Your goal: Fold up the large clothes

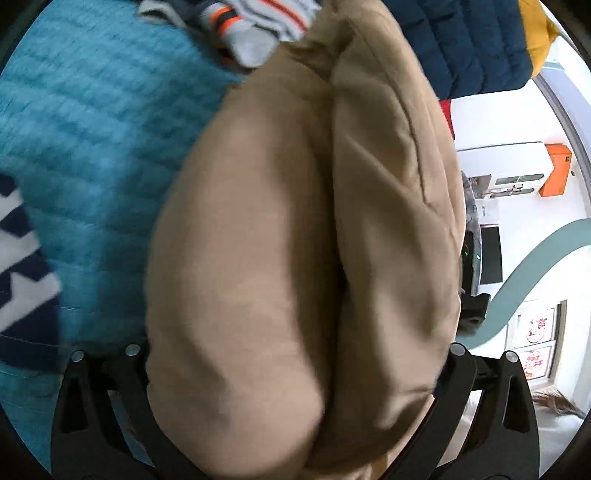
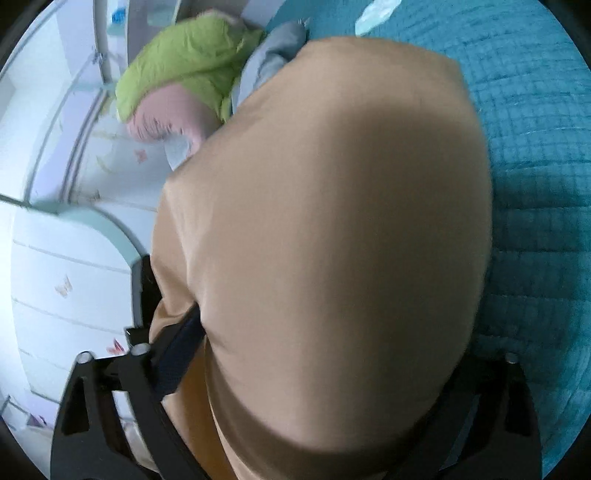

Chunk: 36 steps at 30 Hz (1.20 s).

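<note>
A large tan padded garment [image 1: 295, 240] fills the middle of the left wrist view, bunched in two thick folds. My left gripper [image 1: 295, 424] is shut on it; the cloth hides the fingertips. The same tan garment [image 2: 332, 240] fills the right wrist view. My right gripper [image 2: 295, 424] is shut on it too, with a dark strap [image 2: 177, 358] by the left finger. The garment hangs above a teal quilted bedspread [image 1: 92, 129], which also shows in the right wrist view [image 2: 535, 184].
A navy-and-white cloth [image 1: 22, 266], grey striped clothes [image 1: 251, 29] and a dark blue quilted jacket [image 1: 472, 44] lie around the bed. A green jacket [image 2: 184, 66] and pink garment [image 2: 166, 114] lie at the far edge near white cupboards [image 2: 66, 277].
</note>
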### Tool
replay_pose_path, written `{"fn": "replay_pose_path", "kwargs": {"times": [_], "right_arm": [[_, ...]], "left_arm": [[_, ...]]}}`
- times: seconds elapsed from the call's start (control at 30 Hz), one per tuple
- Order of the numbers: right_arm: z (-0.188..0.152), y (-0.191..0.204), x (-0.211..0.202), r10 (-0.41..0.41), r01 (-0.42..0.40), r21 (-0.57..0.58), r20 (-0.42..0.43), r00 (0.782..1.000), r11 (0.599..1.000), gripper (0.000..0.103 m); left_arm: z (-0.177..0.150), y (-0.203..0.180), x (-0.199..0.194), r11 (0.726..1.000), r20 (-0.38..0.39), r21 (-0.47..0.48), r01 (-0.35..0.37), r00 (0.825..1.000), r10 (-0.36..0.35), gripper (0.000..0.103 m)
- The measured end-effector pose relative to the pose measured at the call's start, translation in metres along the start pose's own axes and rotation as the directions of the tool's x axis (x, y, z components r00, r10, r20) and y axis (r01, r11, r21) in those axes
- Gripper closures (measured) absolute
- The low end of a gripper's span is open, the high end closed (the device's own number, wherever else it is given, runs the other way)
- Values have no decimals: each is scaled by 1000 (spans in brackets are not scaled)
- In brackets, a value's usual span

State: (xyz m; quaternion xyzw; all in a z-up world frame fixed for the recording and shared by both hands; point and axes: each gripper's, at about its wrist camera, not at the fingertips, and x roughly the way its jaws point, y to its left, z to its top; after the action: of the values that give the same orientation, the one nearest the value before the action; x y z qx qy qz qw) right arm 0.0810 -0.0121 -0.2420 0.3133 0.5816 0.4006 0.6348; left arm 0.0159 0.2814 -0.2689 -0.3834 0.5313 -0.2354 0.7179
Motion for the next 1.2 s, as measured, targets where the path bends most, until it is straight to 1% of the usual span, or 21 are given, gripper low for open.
{"fn": "replay_pose_path", "kwargs": {"times": [0.07, 0.1, 0.17, 0.23, 0.33, 0.43, 0.57, 0.67, 0.73, 0.77, 0.8, 0.83, 0.87, 0.9, 0.93, 0.97, 1.0, 1.1, 1.13, 1.17, 1.2], "right_arm": [[0, 10, -12, 17, -16, -31, 42, 999, 999, 38], [0, 17, -19, 28, -25, -53, 65, 997, 998, 41], [3, 31, -31, 47, -37, -101, 94, 994, 994, 42], [10, 45, -45, 78, -62, -126, 122, 990, 990, 42], [23, 64, -57, 134, -111, -161, 141, 981, 981, 42], [49, 92, -64, 168, -136, -209, 147, 975, 968, 41], [97, 146, -57, 154, -101, -294, 165, 974, 951, 41], [135, 184, -45, 158, -94, -335, 170, 973, 938, 40], [161, 207, -35, 147, -81, -343, 171, 974, 936, 36], [179, 222, -25, 108, -36, -352, 185, 977, 935, 23], [198, 233, -16, 39, 38, -351, 210, 977, 936, 11], [212, 239, -10, -21, 98, -332, 229, 973, 938, 9], [231, 242, 0, -95, 159, -285, 225, 970, 945, 8], [245, 241, 8, -150, 199, -243, 206, 967, 949, 8], [257, 238, 15, -198, 237, -209, 190, 962, 949, 8], [266, 233, 19, -233, 271, -179, 205, 951, 946, 8], [267, 231, 19, -245, 287, -176, 225, 943, 942, 8], [268, 230, 29, -267, 336, -234, 283, 921, 912, 8], [269, 225, 34, -294, 370, -245, 298, 908, 896, 8], [271, 219, 37, -309, 385, -244, 298, 903, 890, 8], [269, 212, 43, -334, 404, -235, 289, 897, 884, 8]], "left_arm": [[-2, -8, -1, 999, 35, -13, 46, 998, -46, 11], [-3, -15, -4, 996, 59, -14, 84, 995, -83, 12], [-3, -31, -11, 994, 92, 14, 111, 989, -112, 14], [0, -50, -22, 991, 129, 60, 117, 984, -124, 14], [11, -82, -47, 983, 189, 140, 115, 972, -140, 14], [30, -109, -75, 973, 239, 209, 97, 960, -147, 14], [73, -136, -113, 965, 293, 258, 42, 948, -120, 14], [109, -151, -148, 960, 338, 281, 19, 934, -118, 14], [135, -158, -176, 964, 399, 267, -20, 912, -92, 14], [150, -161, -191, 967, 430, 249, -54, 901, -61, 14], [163, -163, -199, 967, 447, 238, -88, 894, -28, 12], [181, -164, -216, 960, 489, 208, -186, 870, 62, 10], [193, -172, -213, 949, 523, 171, -265, 840, 140, 10], [197, -171, -217, 935, 548, 133, -329, 810, 208, 10], [205, -163, -230, 911, 574, 69, -407, 763, 298, 10], [213, -158, -233, 904, 585, 38, -425, 743, 324, 10], [217, -151, -242, 899, 592, 12, -438, 728, 346, 10], [212, -129, -237, 862, 575, -26, -507, 698, 428, 10], [209, -123, -237, 856, 570, -34, -516, 693, 441, 10], [206, -115, -235, 851, 560, -46, -523, 692, 455, 10], [202, -104, -227, 852, 538, -61, -520, 702, 466, 10]]}}
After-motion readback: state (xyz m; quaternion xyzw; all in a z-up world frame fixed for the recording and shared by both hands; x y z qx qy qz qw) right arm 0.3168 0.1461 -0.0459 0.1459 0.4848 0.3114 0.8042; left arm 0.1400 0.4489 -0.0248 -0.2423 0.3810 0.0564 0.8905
